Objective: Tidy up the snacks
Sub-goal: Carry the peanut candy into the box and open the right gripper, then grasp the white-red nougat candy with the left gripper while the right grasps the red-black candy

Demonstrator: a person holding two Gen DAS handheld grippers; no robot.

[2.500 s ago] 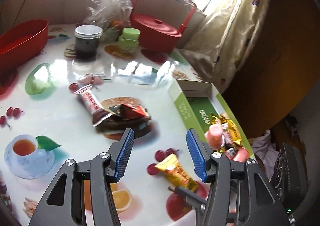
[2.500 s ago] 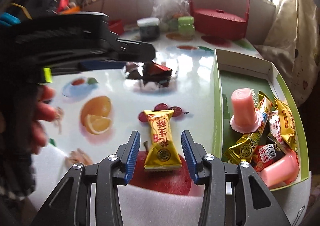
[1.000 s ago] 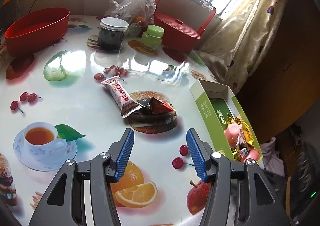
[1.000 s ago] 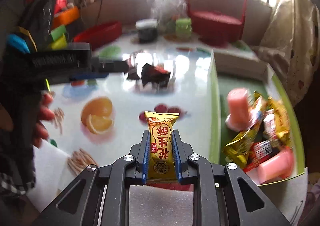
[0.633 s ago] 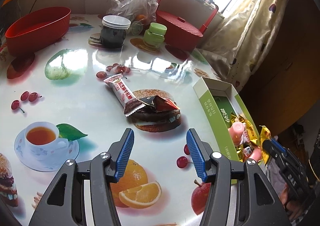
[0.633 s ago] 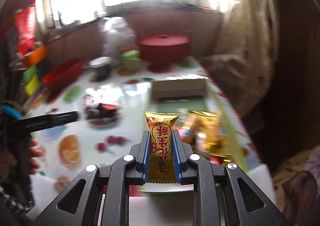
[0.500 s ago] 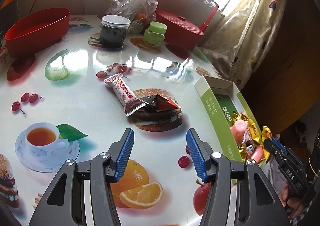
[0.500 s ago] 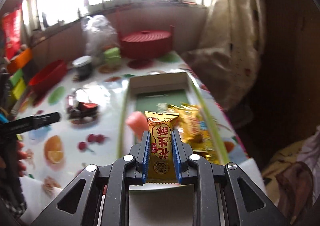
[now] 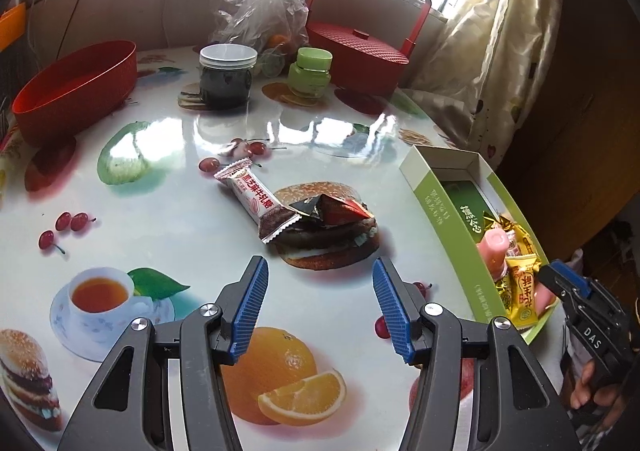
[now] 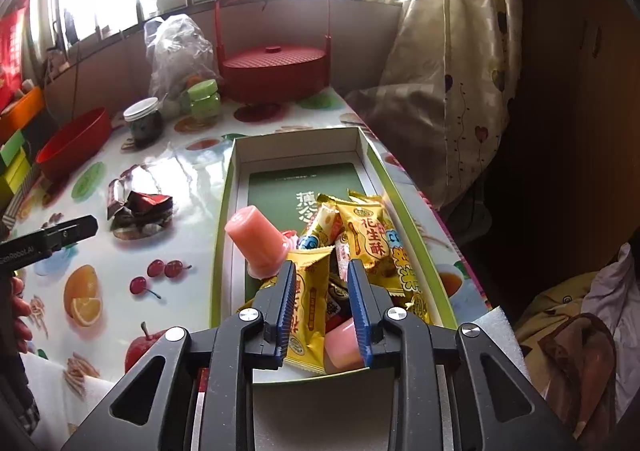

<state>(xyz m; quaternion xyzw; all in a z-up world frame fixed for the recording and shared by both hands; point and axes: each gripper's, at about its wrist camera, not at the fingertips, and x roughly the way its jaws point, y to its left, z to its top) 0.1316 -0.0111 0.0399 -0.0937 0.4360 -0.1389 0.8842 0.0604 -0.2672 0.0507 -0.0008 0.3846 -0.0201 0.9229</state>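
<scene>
Right gripper [image 10: 322,283] just opening, releasing yellow foil-wrapped peanut candy [image 10: 308,303] into green cardboard box [image 10: 224,211]. Left gripper [image 9: 318,307] agape, empty, above fruit-printed glossy tablecloth [image 9: 160,211].

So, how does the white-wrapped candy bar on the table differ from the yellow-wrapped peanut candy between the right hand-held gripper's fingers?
The white-wrapped candy bar lies on the glossy printed table, outside the green cardboard box; the yellow-wrapped peanut candy is over that box. The white bar has a brown end and no hand-held gripper near; the yellow one sits between the right hand-held gripper, whose jaws have just been opening. Both are sealed, crimped wrappers.
</scene>
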